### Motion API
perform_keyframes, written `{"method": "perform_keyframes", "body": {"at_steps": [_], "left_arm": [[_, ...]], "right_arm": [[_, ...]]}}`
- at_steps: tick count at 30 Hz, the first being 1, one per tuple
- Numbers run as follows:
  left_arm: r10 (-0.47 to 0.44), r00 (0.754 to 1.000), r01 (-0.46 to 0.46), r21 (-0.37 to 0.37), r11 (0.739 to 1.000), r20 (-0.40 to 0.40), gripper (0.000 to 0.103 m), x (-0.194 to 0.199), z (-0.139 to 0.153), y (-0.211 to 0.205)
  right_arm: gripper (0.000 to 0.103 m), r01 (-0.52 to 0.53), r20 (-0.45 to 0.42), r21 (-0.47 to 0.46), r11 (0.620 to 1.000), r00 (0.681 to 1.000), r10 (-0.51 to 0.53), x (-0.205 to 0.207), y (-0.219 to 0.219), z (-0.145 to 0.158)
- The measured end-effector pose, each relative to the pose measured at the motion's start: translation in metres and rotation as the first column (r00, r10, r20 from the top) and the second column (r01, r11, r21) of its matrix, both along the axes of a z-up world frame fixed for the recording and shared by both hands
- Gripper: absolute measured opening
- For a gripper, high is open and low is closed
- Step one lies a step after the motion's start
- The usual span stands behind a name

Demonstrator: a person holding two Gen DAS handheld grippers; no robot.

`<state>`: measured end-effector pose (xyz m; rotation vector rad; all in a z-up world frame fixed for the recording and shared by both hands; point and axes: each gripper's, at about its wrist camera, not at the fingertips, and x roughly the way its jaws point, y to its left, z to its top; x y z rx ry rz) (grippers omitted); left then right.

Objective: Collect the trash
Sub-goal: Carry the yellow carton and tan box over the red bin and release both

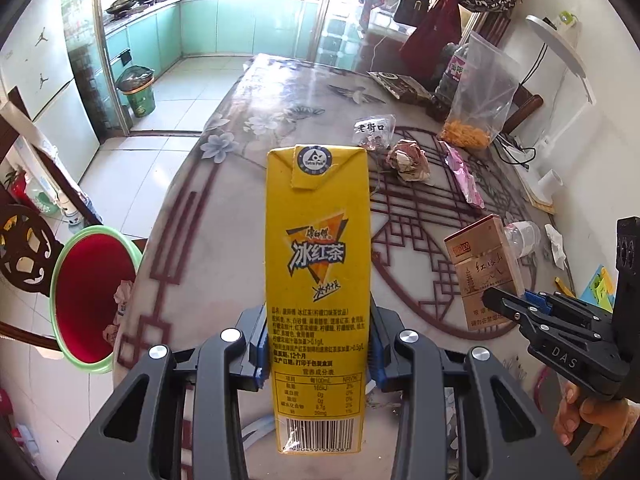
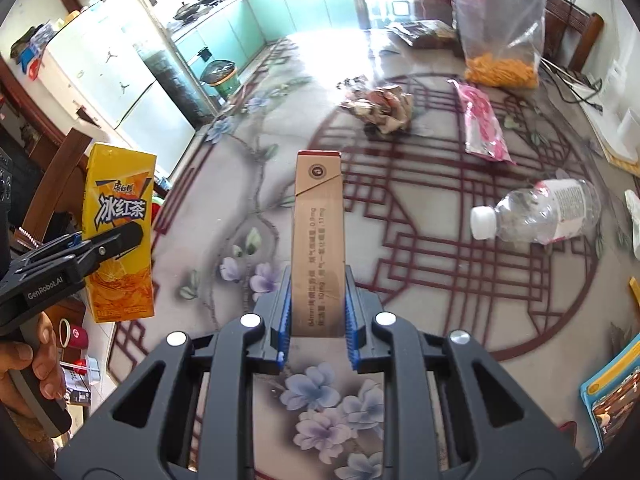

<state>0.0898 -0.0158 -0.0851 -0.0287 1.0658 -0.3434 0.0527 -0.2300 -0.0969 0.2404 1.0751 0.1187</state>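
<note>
My left gripper (image 1: 318, 344) is shut on a yellow iced-tea carton (image 1: 318, 264), held upright above the table's left edge; from the right wrist camera the same carton (image 2: 120, 236) shows at the left. My right gripper (image 2: 317, 312) is shut on a brown cigarette pack (image 2: 319, 240), seen in the left wrist view as a pack (image 1: 486, 264) at the right. A red bin with a green rim (image 1: 94, 296) stands on the floor left of the table and holds crumpled paper. On the table lie a crumpled paper ball (image 2: 382, 110), a pink wrapper (image 2: 482, 124) and an empty clear bottle (image 2: 540, 212).
The table (image 2: 440, 280) has a flower and lattice print cover. A clear bag of orange snacks (image 2: 500, 40) and a dark packet (image 1: 400, 86) stand at its far side. A small clear wrapper (image 1: 372, 132) lies near the paper ball. A wooden chair (image 1: 24, 256) stands by the bin.
</note>
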Motion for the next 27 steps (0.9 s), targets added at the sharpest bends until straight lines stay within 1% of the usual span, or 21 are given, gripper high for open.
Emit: {"method": "perform_keyframes", "body": {"at_steps": [12, 22, 27], "left_arm": [[0.062, 0.998, -0.062, -0.036, 0.997, 0.007, 0.034, -0.006, -0.001, 0.053], [0.125, 0.992, -0.125, -0.046, 0.991, 0.000, 0.034, 0.002, -0.006, 0.125], [0.138, 0.990, -0.139, -0.041, 0.990, -0.016, 0.034, 0.007, -0.012, 0.162]], "right_arm": [[0.022, -0.061, 0.009, -0.030, 0.998, 0.998, 0.062, 0.001, 0.053, 0.008], [0.022, -0.090, -0.002, -0.052, 0.995, 0.996, 0.090, 0.010, 0.110, 0.008], [0.022, -0.098, -0.010, -0.049, 0.994, 0.995, 0.098, 0.017, 0.142, 0.006]]}}
